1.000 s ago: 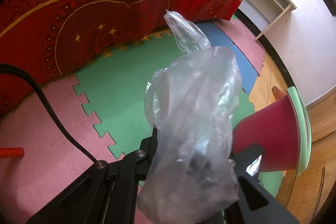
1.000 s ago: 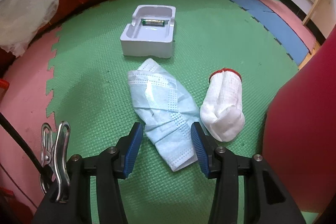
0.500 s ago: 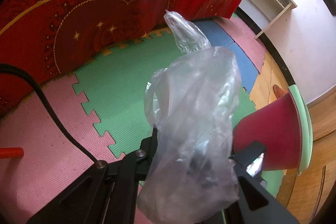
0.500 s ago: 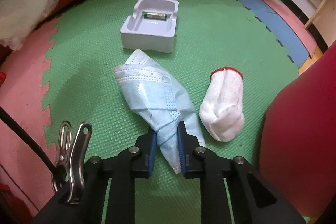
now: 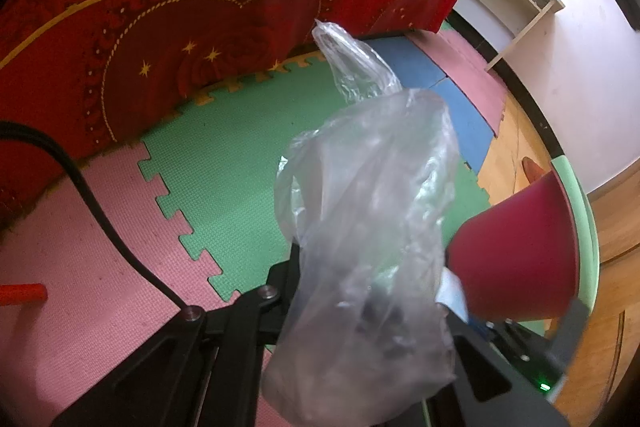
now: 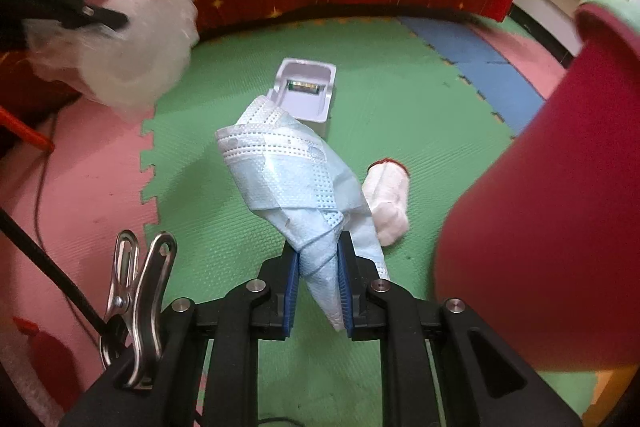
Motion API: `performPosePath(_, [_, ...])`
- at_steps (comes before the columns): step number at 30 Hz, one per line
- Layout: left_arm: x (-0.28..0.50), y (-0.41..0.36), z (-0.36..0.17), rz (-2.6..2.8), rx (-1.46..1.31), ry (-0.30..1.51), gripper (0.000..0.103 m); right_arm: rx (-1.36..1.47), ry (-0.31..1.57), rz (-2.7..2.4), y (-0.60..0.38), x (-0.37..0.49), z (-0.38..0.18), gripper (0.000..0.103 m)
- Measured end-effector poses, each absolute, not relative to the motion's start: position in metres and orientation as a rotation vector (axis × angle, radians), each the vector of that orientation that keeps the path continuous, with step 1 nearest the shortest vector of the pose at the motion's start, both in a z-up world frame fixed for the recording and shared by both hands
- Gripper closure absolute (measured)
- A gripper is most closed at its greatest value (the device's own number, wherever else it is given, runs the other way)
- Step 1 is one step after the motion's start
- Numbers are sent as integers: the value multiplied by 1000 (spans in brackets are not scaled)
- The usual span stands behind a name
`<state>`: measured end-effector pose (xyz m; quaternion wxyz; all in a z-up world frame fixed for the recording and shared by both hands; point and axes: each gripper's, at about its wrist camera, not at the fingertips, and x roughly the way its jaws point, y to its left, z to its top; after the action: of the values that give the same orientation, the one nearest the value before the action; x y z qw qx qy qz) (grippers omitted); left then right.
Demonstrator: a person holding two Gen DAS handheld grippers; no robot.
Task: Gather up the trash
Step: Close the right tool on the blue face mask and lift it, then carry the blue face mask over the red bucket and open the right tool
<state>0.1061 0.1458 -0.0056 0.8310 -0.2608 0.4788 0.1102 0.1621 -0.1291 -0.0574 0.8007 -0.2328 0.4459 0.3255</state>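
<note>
Pinching a crumpled blue face mask (image 6: 292, 183) between its blue pads, the right gripper (image 6: 318, 283) holds it above the green floor mat (image 6: 224, 147), jaws narrowed onto it. A white glove (image 6: 388, 203) and grey tray (image 6: 308, 95) lie below. The left gripper (image 5: 360, 311), jaws closed, clamps a clear plastic bag (image 5: 372, 211).

Tray (image 6: 306, 91) behind glove (image 6: 388, 203), bin (image 6: 560, 227) right.
</note>
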Motion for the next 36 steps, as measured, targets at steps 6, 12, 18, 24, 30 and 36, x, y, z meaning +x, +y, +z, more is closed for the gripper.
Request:
performPosePath(6, [106, 143, -5, 217, -539, 1012, 95, -461, 906, 709, -146, 147, -19, 85])
performPosePath(12, [106, 141, -4, 210, -533, 1014, 95, -424, 859, 705, -162, 136, 16, 85])
performPosePath(18, [101, 141, 8, 190, -542, 983, 95, -371, 815, 677, -182, 127, 45, 85])
performPosePath(24, [98, 131, 27, 183, -504, 941, 95, -301, 764, 630, -211, 124, 68, 85])
performPosePath(30, [101, 111, 42, 164, -445, 915, 95, -155, 666, 496, -259, 129, 86, 85])
performPosePath(36, [110, 88, 58, 134, -388, 906, 95, -37, 628, 379, -296, 140, 91, 85])
